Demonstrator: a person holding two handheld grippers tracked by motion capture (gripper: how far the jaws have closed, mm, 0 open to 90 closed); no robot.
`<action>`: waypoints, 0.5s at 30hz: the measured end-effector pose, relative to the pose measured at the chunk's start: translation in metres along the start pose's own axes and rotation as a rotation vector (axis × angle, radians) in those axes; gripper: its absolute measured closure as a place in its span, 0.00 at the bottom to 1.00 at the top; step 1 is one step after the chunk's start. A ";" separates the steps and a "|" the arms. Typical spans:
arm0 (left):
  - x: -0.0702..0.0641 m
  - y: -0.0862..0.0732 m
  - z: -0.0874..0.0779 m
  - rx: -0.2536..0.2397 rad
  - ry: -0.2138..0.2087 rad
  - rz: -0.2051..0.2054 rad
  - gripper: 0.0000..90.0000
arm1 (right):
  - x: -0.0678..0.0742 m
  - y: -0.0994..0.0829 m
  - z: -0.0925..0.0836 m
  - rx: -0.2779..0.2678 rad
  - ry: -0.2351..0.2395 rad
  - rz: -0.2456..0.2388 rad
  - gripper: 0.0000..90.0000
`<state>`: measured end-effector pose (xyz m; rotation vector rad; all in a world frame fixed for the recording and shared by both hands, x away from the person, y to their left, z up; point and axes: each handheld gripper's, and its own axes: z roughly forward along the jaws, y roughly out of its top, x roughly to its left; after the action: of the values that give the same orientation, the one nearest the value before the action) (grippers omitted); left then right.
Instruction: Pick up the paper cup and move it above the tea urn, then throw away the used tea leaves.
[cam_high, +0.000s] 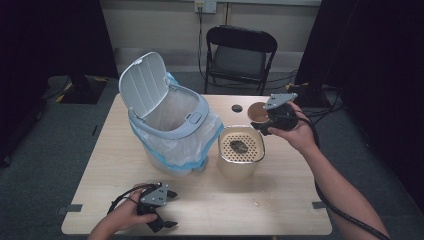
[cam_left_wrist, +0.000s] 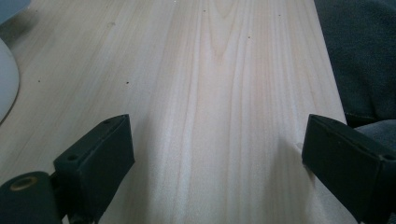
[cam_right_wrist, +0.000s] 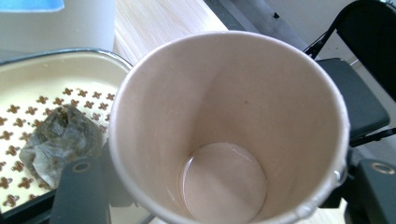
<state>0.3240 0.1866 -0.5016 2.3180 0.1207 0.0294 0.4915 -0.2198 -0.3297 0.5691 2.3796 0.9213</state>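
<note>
1. Right claw (cam_high: 264, 121): clamped on a paper cup (cam_right_wrist: 233, 126), one black jaw on each side of the cup wall, cup upright and lifted clear of the counter (cam_high: 210, 200), just beyond the strainer container's far right corner.
2. Cup interior: drained but for a thin wet film at the bottom; smooth, pale brown, waxy paper, tapered round form with a rolled rim.
3. Judged from that: emptying step done, with the tea bag (cam_right_wrist: 58, 140) already lying on the strainer tray (cam_high: 241, 146).
4. Probably left: dropping the cup into the open bin (cam_high: 170, 125), perhaps the tea bag too.
5. Tea bag: limp, translucent mesh, crumpled, dark with wet leaves.
6. Strainer tray: cream plastic, rounded-square, perforated with small cross-shaped holes, seated in a matching cream container.
7. Bin: pale grey-white plastic, ribbed lid (cam_high: 142, 82) flipped up, lined with a thin clear bag edged in blue, slack and wrinkled over the rim.
8. Left claw (cam_high: 167, 210): open, nothing between the jaws, resting low over the near edge of the counter.
9. Counter: light wood with fine straight grain, matt.
10. Beyond: small dark round disc (cam_high: 237, 108) on the counter's far side, black folding chair (cam_high: 240, 52) behind.
</note>
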 end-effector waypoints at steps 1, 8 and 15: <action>0.000 0.000 0.000 0.000 -0.001 0.002 0.09 | 0.000 0.000 0.000 -0.006 0.007 0.010 0.32; 0.000 0.000 0.000 0.001 -0.001 0.001 0.09 | -0.003 0.003 -0.001 -0.008 0.049 0.058 0.31; 0.000 0.000 0.000 -0.002 -0.001 0.003 0.09 | -0.004 0.007 -0.002 -0.021 0.078 0.083 0.31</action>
<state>0.3241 0.1863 -0.5018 2.3164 0.1172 0.0300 0.4953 -0.2185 -0.3224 0.6382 2.4279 1.0210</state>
